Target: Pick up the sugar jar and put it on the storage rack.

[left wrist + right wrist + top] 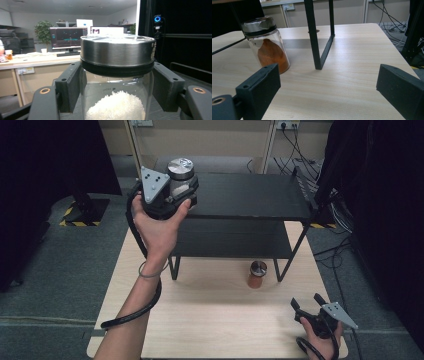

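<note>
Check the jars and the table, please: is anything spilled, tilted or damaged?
Nothing stands out. The left gripper holds the jar of white grains upright by its glass, lid on. The jar of orange powder stands upright on the table, lid on, its powder banked to one side. No spill shows.

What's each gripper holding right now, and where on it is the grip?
The left gripper is shut on the glass jar of white grains, its fingers clamping the glass body just below the metal lid. The right gripper is open, holding nothing.
</note>
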{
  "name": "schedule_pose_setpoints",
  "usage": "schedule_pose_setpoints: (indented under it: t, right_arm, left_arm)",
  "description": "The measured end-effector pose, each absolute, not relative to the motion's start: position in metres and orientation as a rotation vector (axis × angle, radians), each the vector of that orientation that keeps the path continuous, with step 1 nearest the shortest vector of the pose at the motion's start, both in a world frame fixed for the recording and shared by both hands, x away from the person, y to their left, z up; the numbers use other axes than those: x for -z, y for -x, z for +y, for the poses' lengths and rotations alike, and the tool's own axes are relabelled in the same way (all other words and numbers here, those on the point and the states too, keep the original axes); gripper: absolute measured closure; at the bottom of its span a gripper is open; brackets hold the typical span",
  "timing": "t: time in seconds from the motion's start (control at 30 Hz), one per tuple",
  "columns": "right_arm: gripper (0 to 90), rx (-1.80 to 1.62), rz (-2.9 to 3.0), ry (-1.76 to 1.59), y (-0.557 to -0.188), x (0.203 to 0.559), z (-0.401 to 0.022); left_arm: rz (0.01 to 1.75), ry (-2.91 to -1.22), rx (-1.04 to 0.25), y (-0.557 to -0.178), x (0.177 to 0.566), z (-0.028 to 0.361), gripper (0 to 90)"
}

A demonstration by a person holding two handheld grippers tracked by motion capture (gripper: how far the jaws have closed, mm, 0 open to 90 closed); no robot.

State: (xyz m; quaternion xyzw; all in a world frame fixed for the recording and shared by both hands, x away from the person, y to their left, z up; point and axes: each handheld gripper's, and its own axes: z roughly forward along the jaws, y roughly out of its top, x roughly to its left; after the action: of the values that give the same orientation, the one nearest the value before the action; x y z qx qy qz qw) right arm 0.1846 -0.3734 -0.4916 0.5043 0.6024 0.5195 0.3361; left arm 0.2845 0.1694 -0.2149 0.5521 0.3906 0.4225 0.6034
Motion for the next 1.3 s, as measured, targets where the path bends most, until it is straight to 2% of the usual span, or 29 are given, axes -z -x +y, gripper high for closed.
schedule_pose_setpoints:
  t: [0.63,1.3]
  right_arm:
    - [5.6,-1.359,1.583,-1.307,-0.185,0.492,-0.373]
    - [5.6,-1.357,1.59,-1.296,-0.185,0.492,-0.372]
  left_arm:
    - [0.939,-1.295,-1.001,-0.312,0.216,0.162,31.1]
    - [0.966,-1.297,-1.012,-0.321,0.231,0.163,31.0]
